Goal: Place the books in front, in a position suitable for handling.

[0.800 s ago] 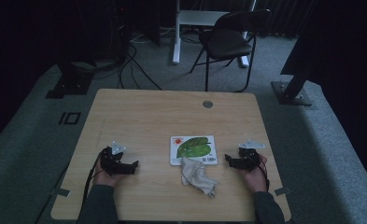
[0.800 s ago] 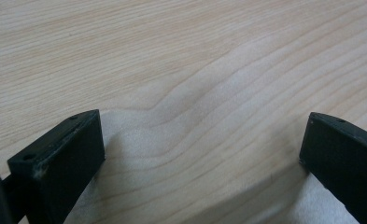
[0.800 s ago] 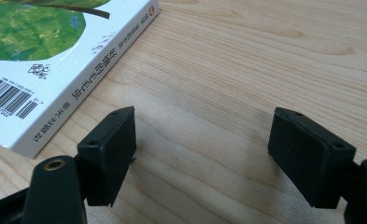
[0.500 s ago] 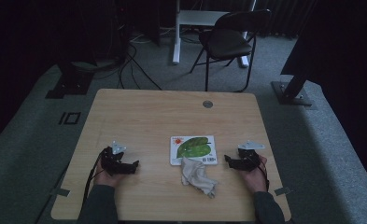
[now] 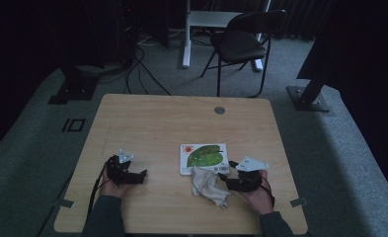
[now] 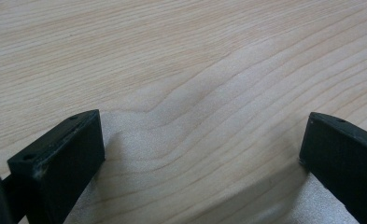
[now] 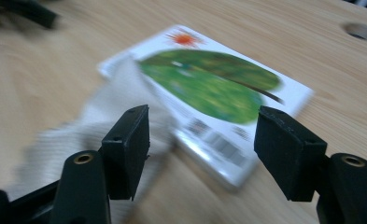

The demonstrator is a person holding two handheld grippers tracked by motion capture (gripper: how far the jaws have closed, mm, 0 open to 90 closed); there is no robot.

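Right tongs [image 7: 202, 140], jaws parted and empty, face the cloth [image 5: 207, 183] and the book [image 5: 204, 158] at worktop [image 5: 157, 118] five o'clock. Left tongs [image 6: 202, 154] gape, idle, at seven o'clock. Judged: cloth ungrasped, work barely begun.

Bare wood runs open across the far half of the desk [image 5: 147, 118], broken only by a cable hole [image 5: 219, 110] near the far edge. Toward the near right corner, a leaf-printed card [image 5: 204, 158] and a crumpled cloth [image 5: 207, 183] overlapping its near edge lie just in front of the right tongs [image 5: 227, 178]. The left tongs [image 5: 143, 175] face clear wood near the left edge.
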